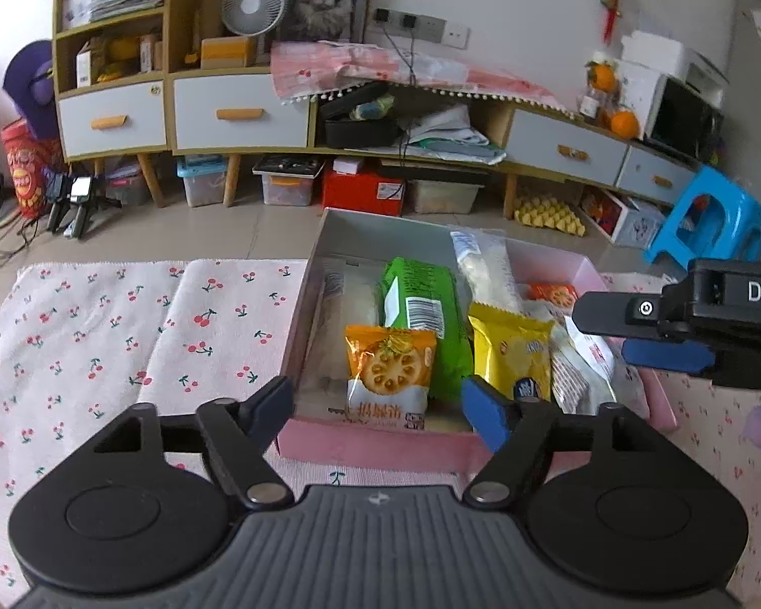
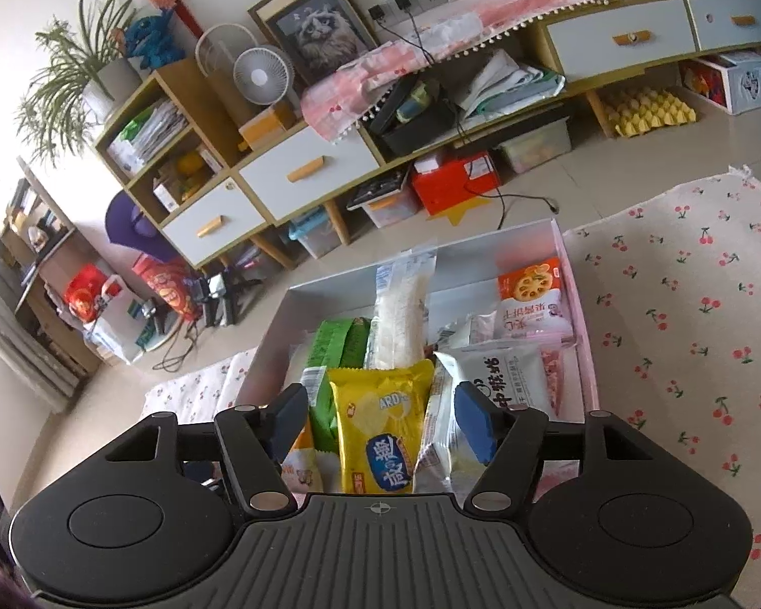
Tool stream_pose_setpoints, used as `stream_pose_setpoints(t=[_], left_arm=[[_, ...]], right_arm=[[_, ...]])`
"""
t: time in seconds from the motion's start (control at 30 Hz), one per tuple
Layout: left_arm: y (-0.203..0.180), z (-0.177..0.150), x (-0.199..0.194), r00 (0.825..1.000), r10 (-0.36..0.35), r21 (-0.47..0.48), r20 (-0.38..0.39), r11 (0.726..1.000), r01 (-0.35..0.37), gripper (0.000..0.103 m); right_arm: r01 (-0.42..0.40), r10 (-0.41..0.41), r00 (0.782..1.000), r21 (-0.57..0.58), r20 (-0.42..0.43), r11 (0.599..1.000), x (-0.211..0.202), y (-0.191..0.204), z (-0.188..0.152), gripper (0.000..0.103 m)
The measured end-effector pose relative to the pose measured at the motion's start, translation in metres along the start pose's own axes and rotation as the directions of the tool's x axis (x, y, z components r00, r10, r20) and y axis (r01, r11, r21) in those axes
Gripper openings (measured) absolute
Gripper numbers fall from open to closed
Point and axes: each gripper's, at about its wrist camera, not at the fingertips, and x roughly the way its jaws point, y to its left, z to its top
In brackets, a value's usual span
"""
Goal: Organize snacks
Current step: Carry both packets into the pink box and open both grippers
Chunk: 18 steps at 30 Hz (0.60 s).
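Observation:
A pink box [image 1: 375,444] with a white inside lies on the cherry-print cloth, packed with snack packets. My left gripper [image 1: 380,401] is open over its near wall, and an orange biscuit packet [image 1: 388,370] stands between the fingers with a gap on both sides. Behind it are a green packet [image 1: 423,309] and a yellow packet [image 1: 512,350]. In the right wrist view my right gripper [image 2: 383,411] is open around the yellow packet [image 2: 380,431] without pressing it. A white packet [image 2: 502,375] and another orange biscuit packet [image 2: 530,299] lie to its right. The right gripper [image 1: 603,330] also enters the left wrist view from the right.
The cherry-print cloth [image 1: 127,335] spreads left of the box and also to its right [image 2: 685,304]. Beyond it is tiled floor, then a low cabinet [image 1: 238,111] with storage bins under it. A blue stool [image 1: 710,223] stands at the far right.

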Motion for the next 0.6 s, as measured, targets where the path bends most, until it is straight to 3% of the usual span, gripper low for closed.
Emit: stream_pose_setpoints(t=[0.4,0.6], left_arm=[[0.015,-0.014,-0.030,0.999,0.044,0.102,-0.001,0.994,-0.044,0.094],[0.025,-0.024,-0.045,0.998,0.065,0.148,-0.008,0.987,-0.063,0.097]], right_arm=[[0.007,-0.009,1.000,-0.146,-0.017,0.989,-0.031,0.003,-0.010,0.077],[0.021,-0.027,0.999,-0.223,-0.022,0.975,-0.043,-0.002,-0.017,0.080]])
